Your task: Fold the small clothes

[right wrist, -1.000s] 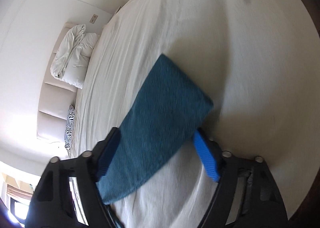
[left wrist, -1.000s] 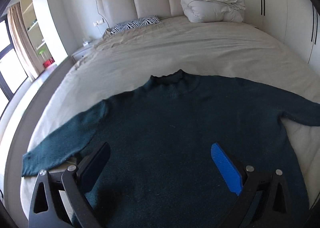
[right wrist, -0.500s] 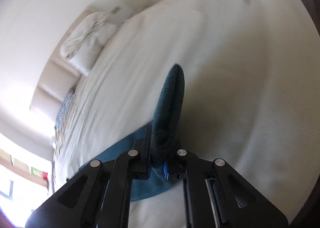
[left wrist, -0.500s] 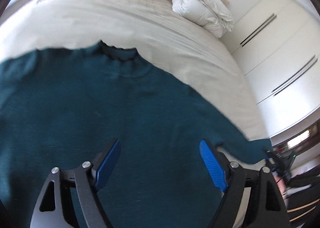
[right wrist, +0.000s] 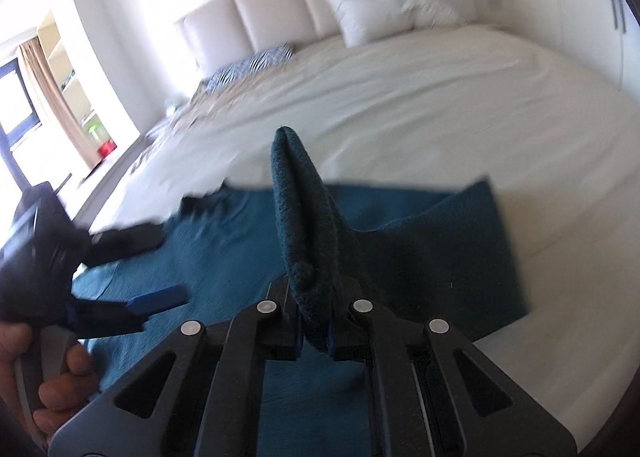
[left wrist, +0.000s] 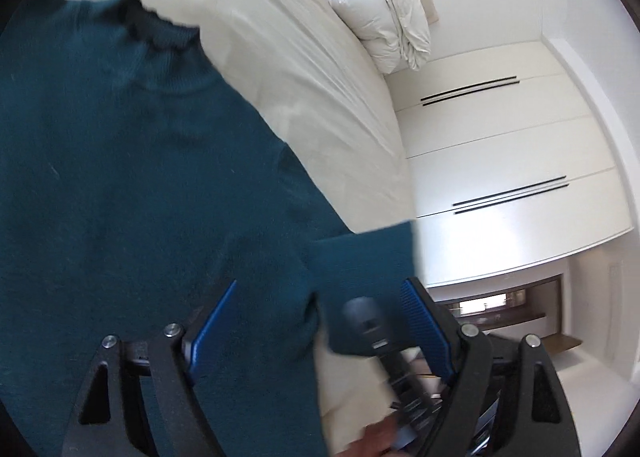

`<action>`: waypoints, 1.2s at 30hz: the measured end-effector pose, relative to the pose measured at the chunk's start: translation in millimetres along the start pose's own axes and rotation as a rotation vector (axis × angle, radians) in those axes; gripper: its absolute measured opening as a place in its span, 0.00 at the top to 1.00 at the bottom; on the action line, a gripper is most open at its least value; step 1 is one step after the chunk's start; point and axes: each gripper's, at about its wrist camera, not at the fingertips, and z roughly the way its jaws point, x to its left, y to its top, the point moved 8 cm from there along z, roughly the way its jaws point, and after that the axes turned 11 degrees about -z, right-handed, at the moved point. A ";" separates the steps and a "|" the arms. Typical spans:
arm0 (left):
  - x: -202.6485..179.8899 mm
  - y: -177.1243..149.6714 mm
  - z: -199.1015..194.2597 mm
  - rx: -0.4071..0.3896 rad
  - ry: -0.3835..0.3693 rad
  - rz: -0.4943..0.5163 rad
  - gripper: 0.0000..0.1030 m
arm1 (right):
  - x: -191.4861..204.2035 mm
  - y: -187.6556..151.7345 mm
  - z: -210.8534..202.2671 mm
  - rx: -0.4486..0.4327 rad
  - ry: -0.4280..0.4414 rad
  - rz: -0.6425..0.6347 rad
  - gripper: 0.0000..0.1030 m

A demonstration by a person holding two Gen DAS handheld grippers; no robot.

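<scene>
My right gripper (right wrist: 314, 331) is clamped on the dark teal knitted sweater's (left wrist: 120, 197) sleeve (right wrist: 304, 217) – lifted above the cream bed (right wrist: 440, 105); my left gripper (left wrist: 320, 329) hangs released, its jaws just widening.

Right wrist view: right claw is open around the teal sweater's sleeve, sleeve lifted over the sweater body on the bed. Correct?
Not quite. The right claw is shut on the sleeve, not open around it: the right wrist view shows the knit pinched between its jaws. The rest holds: the sleeve is lifted over the teal sweater body spread on the bed.
</scene>
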 end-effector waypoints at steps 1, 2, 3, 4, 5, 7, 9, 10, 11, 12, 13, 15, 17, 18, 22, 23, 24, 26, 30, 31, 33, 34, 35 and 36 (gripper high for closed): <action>1.9 0.0 2.8 0.007 -0.008 -0.019 0.15 | 9.4 -4.0 5.6 0.014 0.009 -0.006 0.93; 2.5 -0.1 5.7 0.012 -0.017 -0.038 0.11 | 14.8 -7.8 11.0 0.029 0.012 -0.015 0.93; 4.1 -1.1 7.1 0.015 -0.024 -0.047 0.10 | 24.2 -14.9 15.6 0.048 0.013 -0.026 0.93; 5.5 -2.1 10.7 0.023 -0.024 -0.050 0.10 | 30.8 -22.2 21.7 0.075 0.017 -0.031 0.92; 7.8 -3.6 15.5 0.038 -0.013 -0.047 0.10 | 42.3 -29.0 25.7 0.095 0.023 -0.028 0.90; 17.8 -6.2 22.0 0.058 0.010 -0.055 0.10 | 43.6 -45.1 35.1 0.159 0.046 0.007 0.88; 30.3 -9.1 27.7 0.074 0.023 -0.089 0.10 | 51.2 -65.8 37.5 0.199 0.076 0.044 0.84; 37.3 -10.8 30.1 0.080 0.025 -0.108 0.10 | 48.5 -70.8 36.7 0.211 0.091 0.066 0.81; 44.1 -13.2 32.1 0.087 0.033 -0.124 0.11 | 50.4 -83.6 30.9 0.216 0.105 0.080 0.80; 49.1 -15.5 34.1 0.090 0.035 -0.138 0.13 | 47.1 -90.3 28.1 0.219 0.118 0.090 0.76; 51.7 -17.3 35.2 0.088 0.035 -0.141 0.14 | 44.8 -95.4 24.0 0.219 0.131 0.101 0.71; 52.0 -21.3 37.8 0.089 0.046 -0.137 0.22 | 36.9 -99.8 15.3 0.208 0.141 0.135 0.54; 50.5 -23.9 42.1 0.106 0.037 -0.147 0.41 | 33.3 -103.4 6.2 0.182 0.152 0.174 0.46; 50.9 -25.8 45.9 0.126 0.038 -0.156 0.59 | 30.8 -107.5 -0.4 0.179 0.159 0.189 0.46; 56.3 -21.9 49.3 0.120 0.122 -0.130 0.93 | 16.2 -115.4 -23.5 0.166 0.171 0.251 0.46; 53.7 -18.7 48.0 0.116 0.125 -0.117 0.92 | 11.3 -113.4 -27.8 0.159 0.172 0.258 0.46; 49.6 -14.2 44.1 0.112 0.127 -0.093 0.92 | 5.5 -113.7 -37.1 0.145 0.175 0.266 0.46; 37.4 0.4 27.8 0.079 0.157 -0.012 0.92 | -4.3 -117.0 -56.1 0.129 0.180 0.270 0.46; 20.1 37.3 -6.7 0.009 0.165 0.076 0.92 | -26.3 -107.0 -77.0 0.093 0.189 0.303 0.46; 16.5 47.9 -18.2 -0.009 0.177 0.103 0.92 | -30.9 -103.3 -79.8 0.085 0.190 0.312 0.46; 15.7 65.2 -37.7 -0.041 0.200 0.130 0.92 | -37.9 -99.0 -85.4 0.075 0.192 0.319 0.46; 17.9 73.9 -46.1 -0.055 0.214 0.139 0.92 | -40.8 -98.9 -89.9 0.072 0.195 0.321 0.46; 21.1 83.4 -54.0 -0.069 0.229 0.145 0.92 | -43.2 -97.6 -90.3 0.070 0.201 0.328 0.46; 26.3 91.2 -61.9 -0.083 0.241 0.142 0.92 | -45.3 -97.9 -91.5 0.071 0.204 0.333 0.46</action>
